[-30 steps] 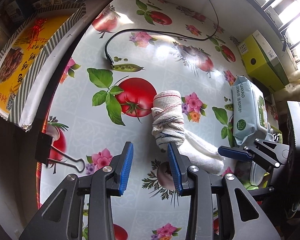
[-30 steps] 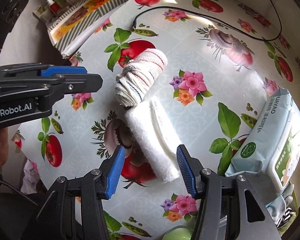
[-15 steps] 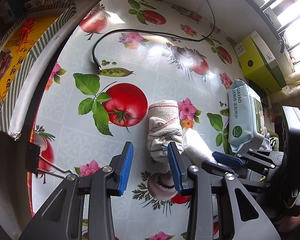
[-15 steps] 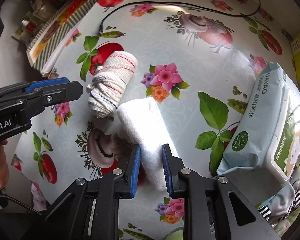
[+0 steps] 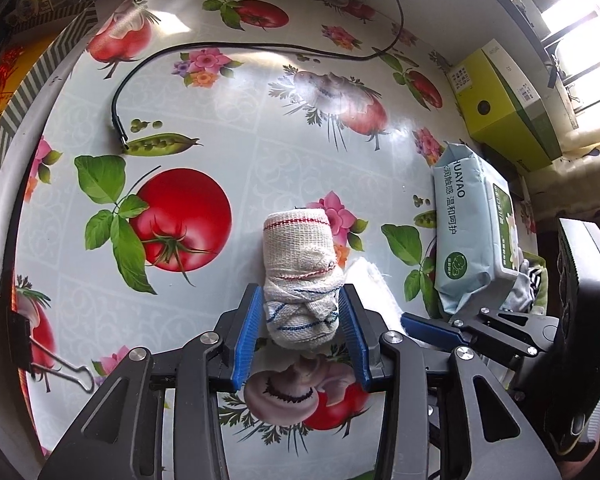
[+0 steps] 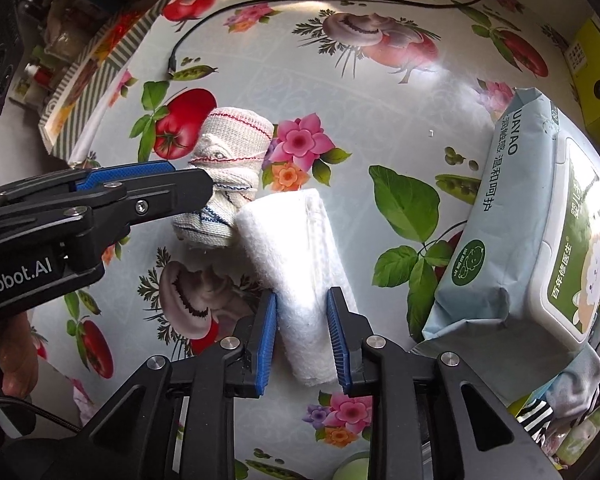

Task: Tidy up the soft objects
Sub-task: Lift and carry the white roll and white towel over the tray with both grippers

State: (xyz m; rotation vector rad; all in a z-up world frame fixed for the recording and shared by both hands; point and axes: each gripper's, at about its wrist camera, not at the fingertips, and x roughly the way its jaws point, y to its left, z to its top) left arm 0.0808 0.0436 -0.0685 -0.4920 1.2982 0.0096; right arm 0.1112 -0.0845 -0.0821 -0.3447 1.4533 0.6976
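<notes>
A rolled striped rag with red and blue threads lies on the floral oilcloth. My left gripper is shut on its near end. The rag also shows in the right wrist view, with the left gripper's finger across it. A rolled white towel lies beside the rag, touching it. My right gripper is shut on the towel's near end. In the left wrist view only the towel's edge shows behind the rag.
A pale blue pack of wet wipes lies to the right, also in the left wrist view. A black cable crosses the far table. A yellow-green box stands at the back right. A binder clip grips the left edge.
My left gripper moved forward and closed on the striped rag. My right gripper, open a second ago, closed on the white towel.
</notes>
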